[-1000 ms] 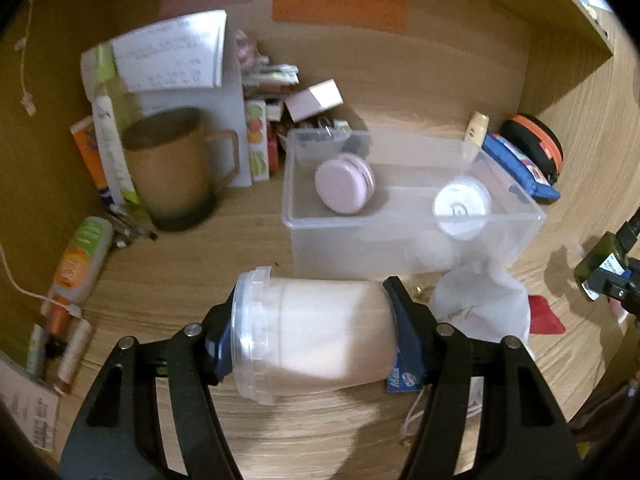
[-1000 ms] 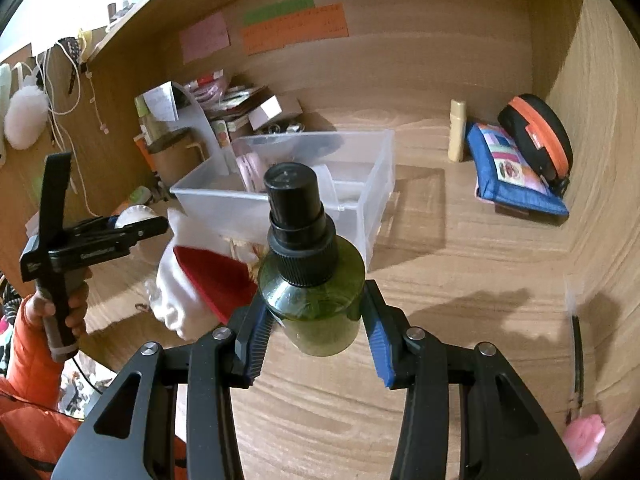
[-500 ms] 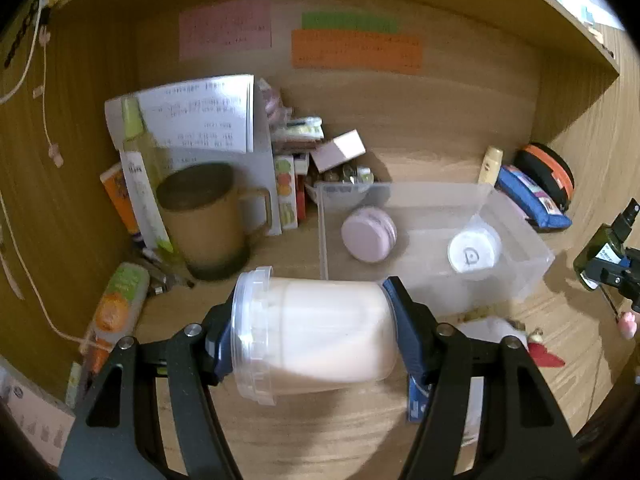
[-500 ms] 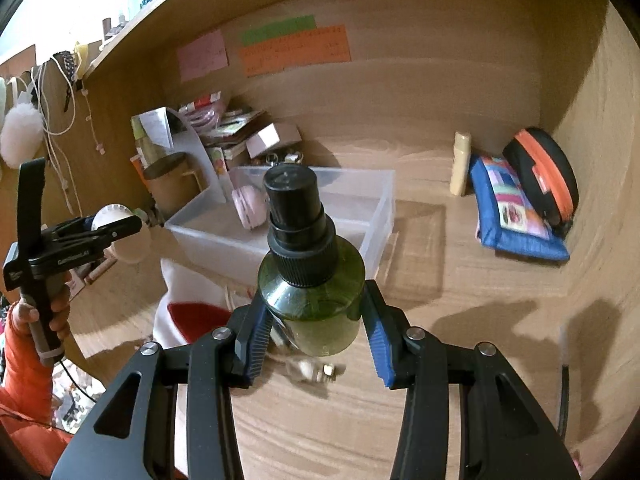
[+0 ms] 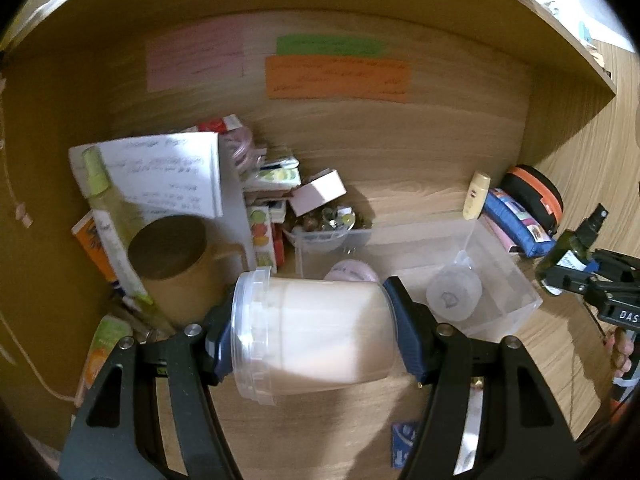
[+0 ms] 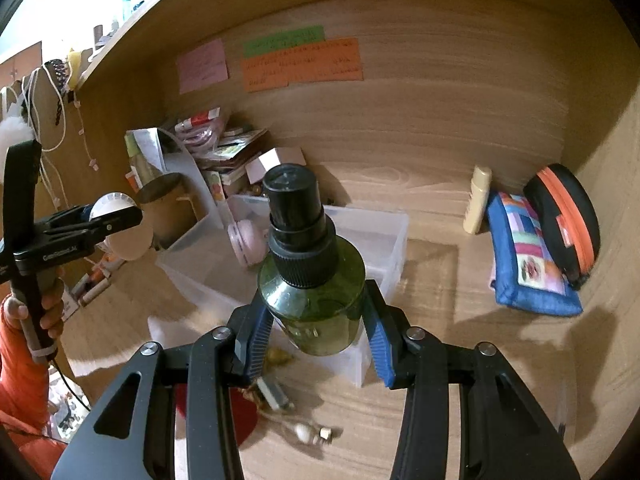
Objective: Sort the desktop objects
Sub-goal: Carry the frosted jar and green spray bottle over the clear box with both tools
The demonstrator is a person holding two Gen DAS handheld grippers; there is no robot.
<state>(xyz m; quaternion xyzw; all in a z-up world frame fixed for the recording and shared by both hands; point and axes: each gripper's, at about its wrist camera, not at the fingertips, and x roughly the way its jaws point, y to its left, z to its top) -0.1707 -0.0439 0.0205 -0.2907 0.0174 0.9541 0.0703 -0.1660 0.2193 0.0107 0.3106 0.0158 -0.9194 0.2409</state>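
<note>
My left gripper [image 5: 310, 330] is shut on a clear plastic jar of cream-white stuff [image 5: 316, 332], held sideways with its lid to the left, above the desk in front of the clear storage box [image 5: 516, 280]. In the box lie a pink round case [image 5: 350, 272] and a white round lid [image 5: 454, 294]. My right gripper [image 6: 314, 338] is shut on a dark green spray bottle [image 6: 310, 280] with a black cap, upright, over the box's near right corner [image 6: 362, 364]. Each gripper shows in the other's view: the right gripper [image 5: 568, 270] and the left gripper [image 6: 112, 220].
A brown mug [image 5: 172, 264], papers, small boxes and tubes crowd the back left corner. A blue pouch [image 6: 528, 264], a black and orange case [image 6: 564, 224] and a cream tube [image 6: 478, 200] sit at the right. A red and white cloth [image 6: 236, 416] and small bits lie in front of the box.
Both grippers have risen and pulled back with their loads, so the box and the desk clutter sit lower and smaller in each view. The grips are unchanged.
</note>
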